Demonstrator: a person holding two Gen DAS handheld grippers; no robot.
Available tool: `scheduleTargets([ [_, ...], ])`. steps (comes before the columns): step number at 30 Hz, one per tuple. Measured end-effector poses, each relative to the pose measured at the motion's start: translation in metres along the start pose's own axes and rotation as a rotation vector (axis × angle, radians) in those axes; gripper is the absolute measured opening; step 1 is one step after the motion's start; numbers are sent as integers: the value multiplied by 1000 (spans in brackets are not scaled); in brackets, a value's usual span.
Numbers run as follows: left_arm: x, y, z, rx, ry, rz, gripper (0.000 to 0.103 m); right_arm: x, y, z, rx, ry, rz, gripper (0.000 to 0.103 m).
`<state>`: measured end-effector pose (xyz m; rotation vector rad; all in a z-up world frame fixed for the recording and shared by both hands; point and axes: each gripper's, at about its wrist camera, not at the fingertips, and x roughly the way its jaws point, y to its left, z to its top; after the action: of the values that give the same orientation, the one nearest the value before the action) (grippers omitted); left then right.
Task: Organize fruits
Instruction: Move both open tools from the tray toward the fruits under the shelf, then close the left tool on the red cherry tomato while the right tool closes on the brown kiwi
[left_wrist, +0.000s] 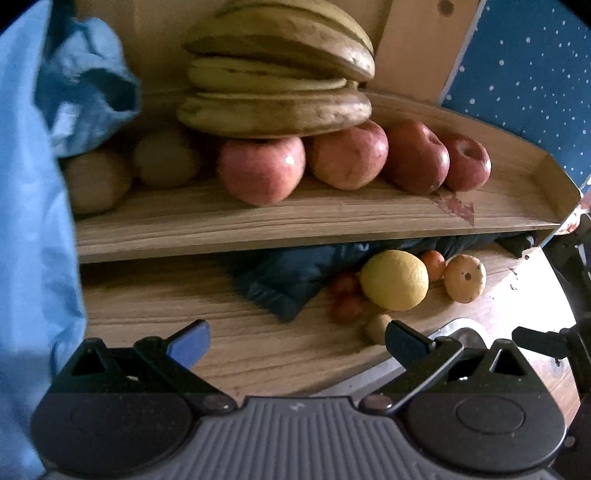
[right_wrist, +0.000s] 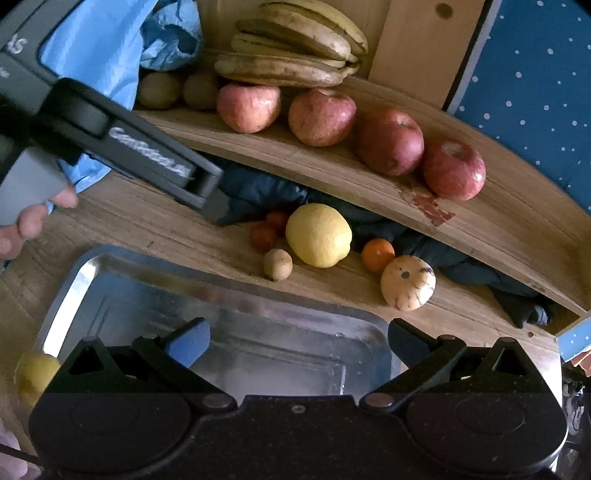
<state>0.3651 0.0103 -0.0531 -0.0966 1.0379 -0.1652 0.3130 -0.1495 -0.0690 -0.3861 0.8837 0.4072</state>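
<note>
A wooden shelf (left_wrist: 295, 218) holds several red apples (left_wrist: 262, 168), a bunch of bananas (left_wrist: 277, 74) resting on them, and two kiwis (left_wrist: 166, 157). On the table below lie a big yellow lemon (left_wrist: 393, 278), an orange (left_wrist: 433, 264), a pale striped round fruit (left_wrist: 464, 273), small red fruits (left_wrist: 345, 295) and a small kiwi (left_wrist: 376, 326). My left gripper (left_wrist: 297, 339) is open and empty, facing the shelf. My right gripper (right_wrist: 297, 339) is open and empty above a metal tray (right_wrist: 110, 288). The lemon (right_wrist: 318, 234) and striped fruit (right_wrist: 408, 282) lie beyond the tray.
A blue cloth (left_wrist: 33, 221) hangs at the left. A dark blue garment (right_wrist: 258, 192) is stuffed under the shelf. The left gripper's body (right_wrist: 147, 155) crosses the right wrist view's upper left. Another yellow fruit (right_wrist: 35, 371) sits by the tray's left edge. A dotted blue wall (right_wrist: 535, 92) stands right.
</note>
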Motion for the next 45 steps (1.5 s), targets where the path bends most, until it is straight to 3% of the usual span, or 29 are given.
scheduleTargets([
  [6,19,-3,7,5,24,-53,102,15,2,8,20,2,1,102],
  [20,42,0,12,-24,66,-125,101,50,5,22,59,17,53,84],
  [38,52,0,15,-85,81,-198,79,74,8,36,63,18,101,58],
  [45,60,2,17,-102,109,-163,74,84,7,43,66,28,87,51],
])
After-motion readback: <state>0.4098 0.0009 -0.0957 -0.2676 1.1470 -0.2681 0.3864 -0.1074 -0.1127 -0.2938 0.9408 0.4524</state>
